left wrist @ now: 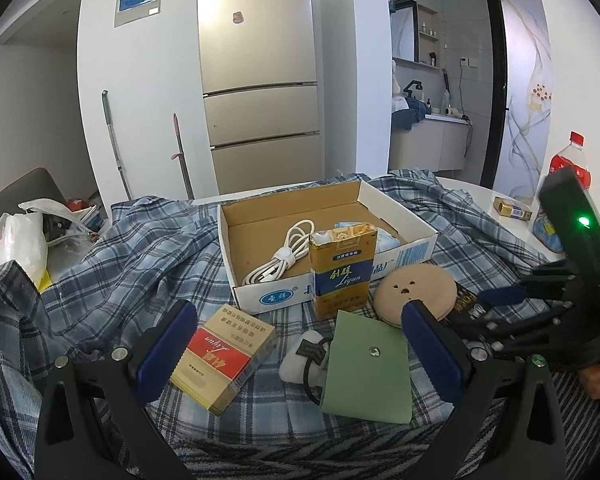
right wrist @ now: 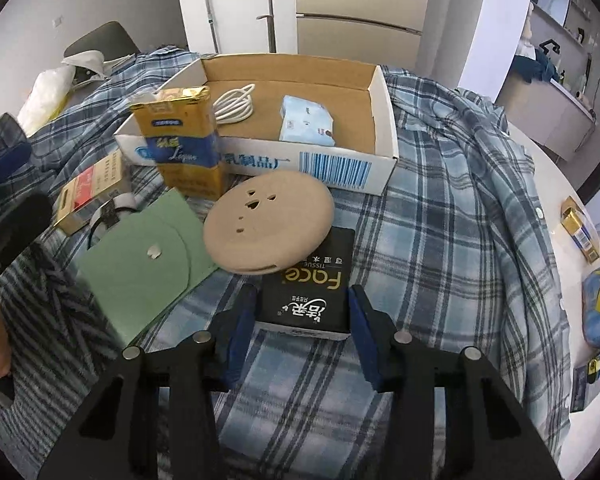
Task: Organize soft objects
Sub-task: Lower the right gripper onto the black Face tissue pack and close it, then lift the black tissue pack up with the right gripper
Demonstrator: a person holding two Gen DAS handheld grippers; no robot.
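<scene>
A black tissue pack (right wrist: 308, 292) lies on the plaid cloth, its far end under a round beige pad (right wrist: 269, 220). My right gripper (right wrist: 302, 312) is open, one finger on each side of the pack's near end. My left gripper (left wrist: 296, 332) is open and empty above a green pouch (left wrist: 366, 368) and a white soft item with a black band (left wrist: 304, 356). The cardboard box (right wrist: 384, 120) holds a white cable (right wrist: 236, 106) and a light blue tissue pack (right wrist: 306, 120). The beige pad (left wrist: 416, 290) and the right gripper (left wrist: 496, 300) also show in the left wrist view.
A yellow-blue carton (left wrist: 340, 268) stands against the box front. A red-and-gold flat carton (left wrist: 224, 356) lies at the left. A plastic bag (left wrist: 24, 236) is far left. A red-capped bottle (left wrist: 572, 160) and small packs (right wrist: 580, 228) sit on the white table at right.
</scene>
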